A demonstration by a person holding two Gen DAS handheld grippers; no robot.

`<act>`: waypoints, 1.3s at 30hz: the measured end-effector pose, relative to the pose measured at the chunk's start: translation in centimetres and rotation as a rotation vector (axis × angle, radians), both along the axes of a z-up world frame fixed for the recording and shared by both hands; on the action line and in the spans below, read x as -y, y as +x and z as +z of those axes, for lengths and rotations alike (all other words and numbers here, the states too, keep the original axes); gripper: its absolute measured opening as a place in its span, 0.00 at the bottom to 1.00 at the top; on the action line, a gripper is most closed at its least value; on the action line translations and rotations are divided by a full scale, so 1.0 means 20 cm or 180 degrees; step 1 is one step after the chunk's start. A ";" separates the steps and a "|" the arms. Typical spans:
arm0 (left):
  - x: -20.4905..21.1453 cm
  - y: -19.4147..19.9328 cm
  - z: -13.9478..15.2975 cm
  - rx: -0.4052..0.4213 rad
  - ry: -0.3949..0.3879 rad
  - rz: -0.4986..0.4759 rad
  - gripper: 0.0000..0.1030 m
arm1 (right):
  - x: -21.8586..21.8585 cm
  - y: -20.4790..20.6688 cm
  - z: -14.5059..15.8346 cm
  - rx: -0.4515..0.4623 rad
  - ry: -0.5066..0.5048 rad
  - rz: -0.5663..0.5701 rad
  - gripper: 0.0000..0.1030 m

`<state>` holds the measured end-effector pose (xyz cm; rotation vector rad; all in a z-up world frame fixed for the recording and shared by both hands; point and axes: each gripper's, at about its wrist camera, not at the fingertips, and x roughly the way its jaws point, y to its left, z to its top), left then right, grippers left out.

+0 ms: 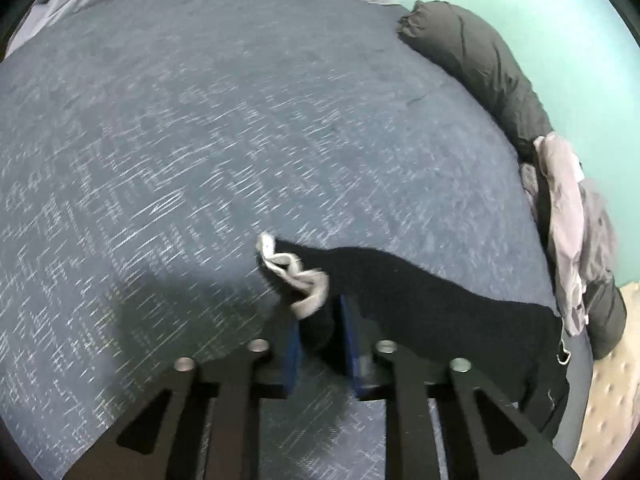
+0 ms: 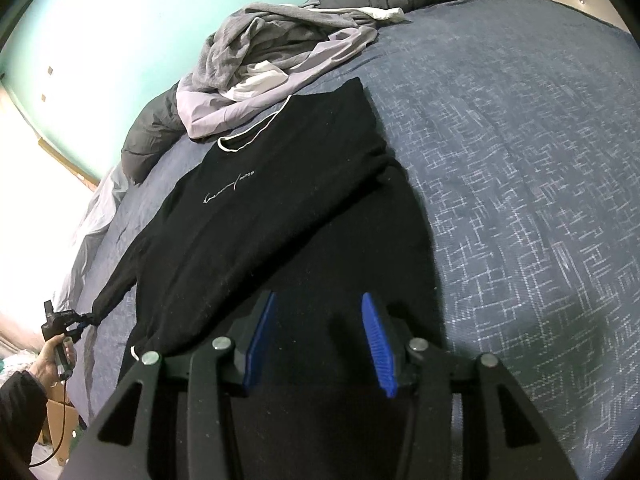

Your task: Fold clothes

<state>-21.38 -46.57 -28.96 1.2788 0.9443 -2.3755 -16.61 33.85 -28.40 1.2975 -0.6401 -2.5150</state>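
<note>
**Left hand-held gripper pinching the sleeve end, right one standing open over the hem**

The left hand-held gripper point(image 1: 320, 320) is clamping narrow on the black sleeve point(image 1: 400, 288) just behind its white cuff point(image 1: 298, 276); the blue pads point(image 1: 294, 354) are pressing dark cloth between them, and the cuff is bunching out past the tips toward 11 o'clock in the left wrist view. In the right wrist view the same left hand-held gripper point(image 2: 86, 317) is showing small at 8 o'clock, held by a hand point(image 2: 52, 360) in a dark sleeve cuff, with the stretched garment sleeve running from it up to the body of the shirt.

The right hand-held gripper point(image 2: 320, 336) is standing about half open, its blue pads point(image 2: 378, 344) apart, with the black sweatshirt point(image 2: 260, 208) lying under the gap; whether the tips are touching the cloth cannot be told.

The sweatshirt is lying flat, chest up, on the blue patterned bedspread point(image 2: 520, 160), its white-edged neckline point(image 2: 248, 136) pointing toward 12 o'clock and thin pale lettering point(image 2: 230, 192) crossing the chest. Just beyond the neckline, at 11 to 12 o'clock, a heap of grey and lilac clothes point(image 2: 272, 60) is resting against a rolled dark duvet point(image 2: 152, 136). Behind it a mint-green wall point(image 2: 140, 12) is rising.
</note>
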 end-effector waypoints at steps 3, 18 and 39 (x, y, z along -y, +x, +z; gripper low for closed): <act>-0.03 0.00 0.06 -0.0107 -0.0031 -0.0092 0.11 | 0.01 0.00 0.00 0.0004 -0.0012 0.0024 0.44; -0.66 -0.24 0.73 -0.0745 -0.0259 -0.1052 0.08 | -0.03 0.04 0.16 -0.0155 -0.0185 0.0076 0.44; -2.80 -0.03 0.76 -0.0797 -0.0417 -0.3667 0.08 | -0.08 0.17 0.34 -0.0132 -0.0131 0.0420 0.47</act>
